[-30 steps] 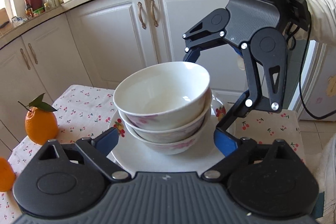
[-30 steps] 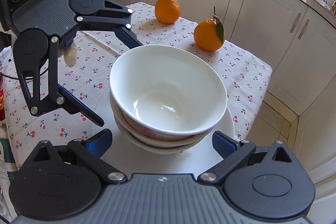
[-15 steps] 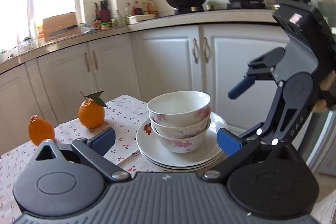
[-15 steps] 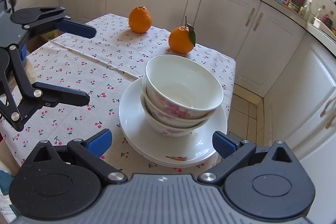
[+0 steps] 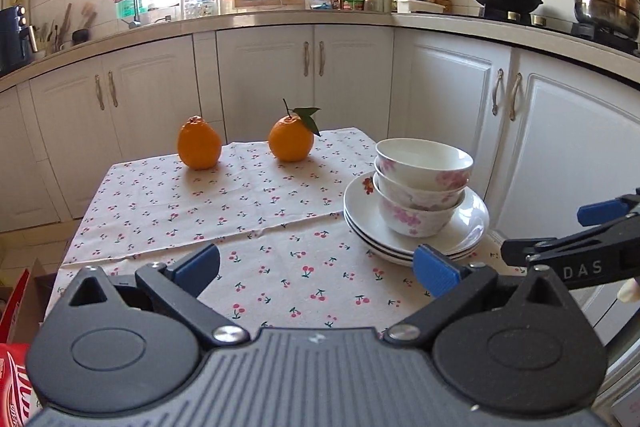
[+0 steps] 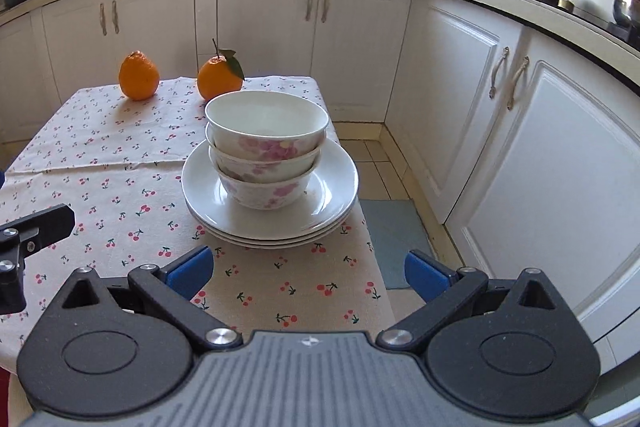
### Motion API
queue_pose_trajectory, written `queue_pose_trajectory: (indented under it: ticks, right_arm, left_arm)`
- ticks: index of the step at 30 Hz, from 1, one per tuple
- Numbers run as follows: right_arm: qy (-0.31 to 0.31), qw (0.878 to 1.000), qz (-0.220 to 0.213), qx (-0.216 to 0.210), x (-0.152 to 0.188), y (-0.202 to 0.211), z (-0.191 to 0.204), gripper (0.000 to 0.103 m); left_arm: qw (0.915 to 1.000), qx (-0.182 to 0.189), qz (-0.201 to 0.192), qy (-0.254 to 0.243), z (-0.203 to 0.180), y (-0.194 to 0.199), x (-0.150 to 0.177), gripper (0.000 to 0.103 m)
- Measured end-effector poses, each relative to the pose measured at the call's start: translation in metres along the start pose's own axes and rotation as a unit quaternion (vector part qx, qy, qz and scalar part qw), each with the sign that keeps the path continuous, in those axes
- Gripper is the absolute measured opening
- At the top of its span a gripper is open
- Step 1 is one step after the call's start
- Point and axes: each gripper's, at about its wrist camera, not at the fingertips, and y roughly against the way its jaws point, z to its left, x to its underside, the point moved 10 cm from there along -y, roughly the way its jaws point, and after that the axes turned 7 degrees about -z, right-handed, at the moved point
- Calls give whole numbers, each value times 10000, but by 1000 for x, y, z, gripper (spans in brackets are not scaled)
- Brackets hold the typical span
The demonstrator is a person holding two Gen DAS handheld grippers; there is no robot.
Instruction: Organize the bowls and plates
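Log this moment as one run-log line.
left gripper: open, empty | right gripper: open, empty | three floral white bowls: nested on stacked white plates

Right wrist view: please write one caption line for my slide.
Three nested bowls sit on stacked plates near the table's edge; the open right gripper holds nothing.

Three floral bowls nest upright on seemingly three stacked white plates.
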Motion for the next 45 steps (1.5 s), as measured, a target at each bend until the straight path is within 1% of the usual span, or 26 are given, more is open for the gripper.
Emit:
queue_pose_trajectory:
  ticks: [3, 7, 11, 20, 25, 45]
  right_arm:
    - [-123, 9998, -133, 50, -3, 18, 0, 103]
    - [-63, 9996, -280, 84, -6, 31, 7, 103]
    - [-7, 9993, -358, 56, -7, 38, 13, 103]
    - [12, 9983, -578, 16, -11, 48, 17, 103]
    - [22, 9981, -606, 68, -11, 48, 17, 103]
    - [15, 9975, -691, 159, -13, 53, 13, 103]
  left_arm:
    - [10000, -25, 29, 68, 1, 9, -1, 102]
    - [9997, -202, 127, 113, 0, 17, 2, 102]
    - [9993, -287, 152, 205, 2, 24, 5, 102]
    - [9991, -405, 19, 157, 1, 32, 2, 102]
    - [9993, -349, 9, 146, -3, 33, 1, 102]
    - [9993, -321, 11, 164, -4, 33, -1, 102]
